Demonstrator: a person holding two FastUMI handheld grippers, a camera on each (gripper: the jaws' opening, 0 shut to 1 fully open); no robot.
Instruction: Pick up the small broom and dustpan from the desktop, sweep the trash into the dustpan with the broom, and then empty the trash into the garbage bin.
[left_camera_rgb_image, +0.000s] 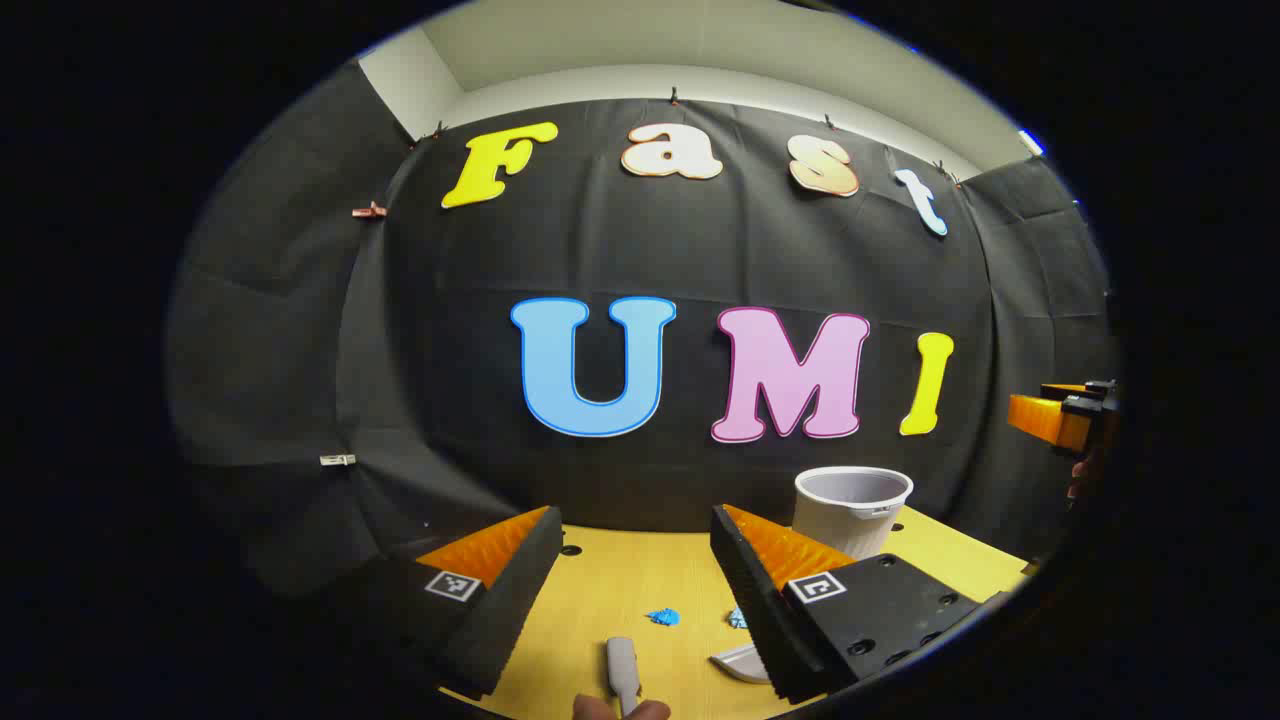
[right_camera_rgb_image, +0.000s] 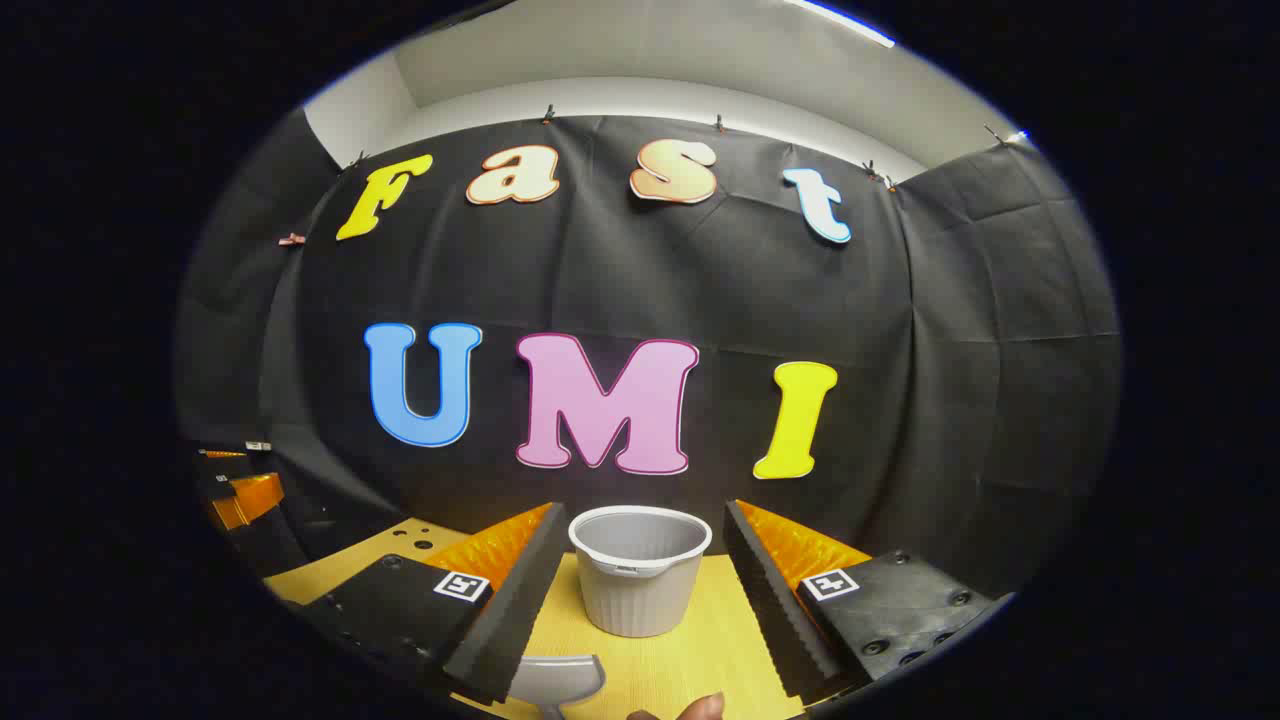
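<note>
Grey ribbed garbage bin (right_camera_rgb_image: 640, 585) stands upright near tabletop's (left_camera_rgb_image: 640, 590) back edge, inside not visible. Blue trash bits (left_camera_rgb_image: 662, 617) lie mid-table. Grey broom handle (left_camera_rgb_image: 622, 675) at front edge; pale dustpan (right_camera_rgb_image: 556, 680) just beside it. Left gripper (left_camera_rgb_image: 635, 590) & right gripper (right_camera_rgb_image: 635, 590) both spread wide, holding nothing.
</note>
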